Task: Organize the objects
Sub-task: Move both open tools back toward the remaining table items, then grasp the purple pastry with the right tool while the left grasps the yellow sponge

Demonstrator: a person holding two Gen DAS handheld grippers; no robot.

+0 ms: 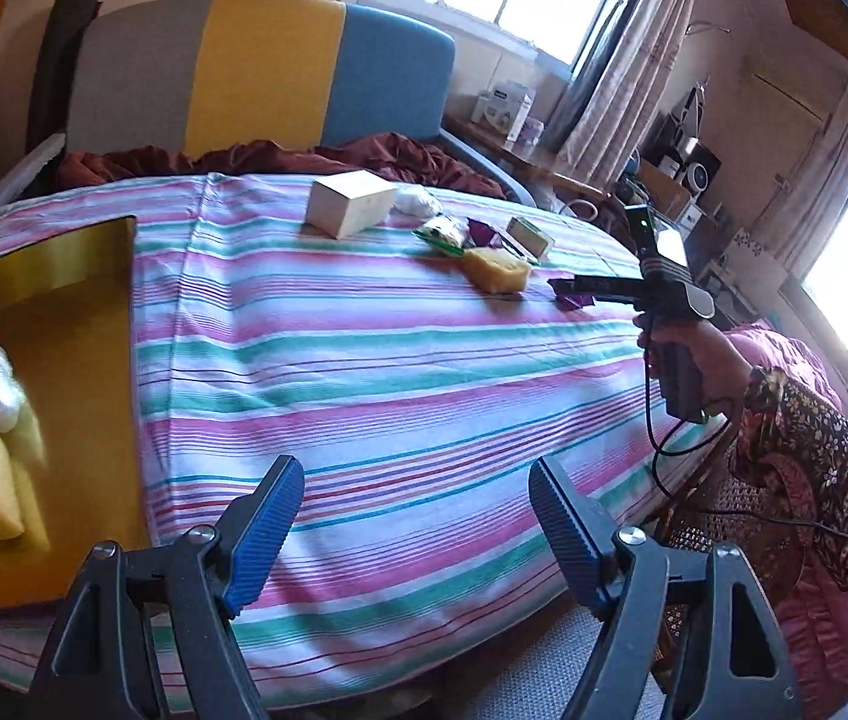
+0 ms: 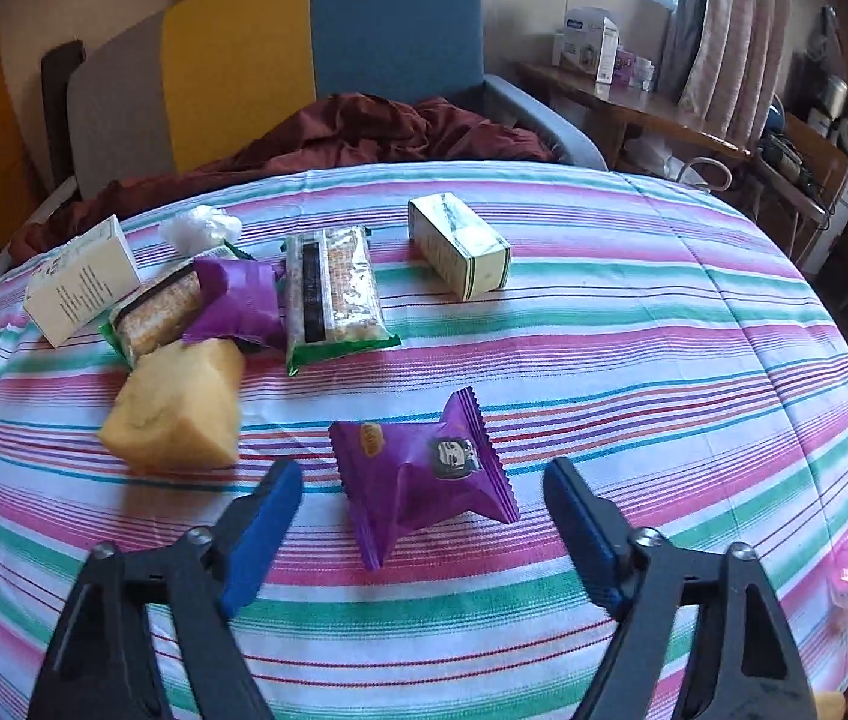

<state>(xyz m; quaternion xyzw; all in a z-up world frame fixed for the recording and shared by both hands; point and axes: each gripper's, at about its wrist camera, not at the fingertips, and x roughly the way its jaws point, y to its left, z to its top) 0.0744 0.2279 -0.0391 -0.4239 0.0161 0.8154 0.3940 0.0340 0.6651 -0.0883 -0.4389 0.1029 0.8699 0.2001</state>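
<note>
Your right gripper (image 2: 424, 516): jaws apart, flanking a purple snack packet (image 2: 424, 480) mid-table, pads clear of it. Your left gripper (image 1: 414, 516): jaws apart, nothing between, over bare striped tablecloth (image 1: 393, 360). Gold tray (image 1: 81, 390) sits at the table's left edge, holding sponges. Remaining items cluster toward the far edge.

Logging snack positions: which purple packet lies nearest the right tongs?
The lone purple packet between the open right tongs; the other purple packet sits farther back among the green-edged snacks.
</note>
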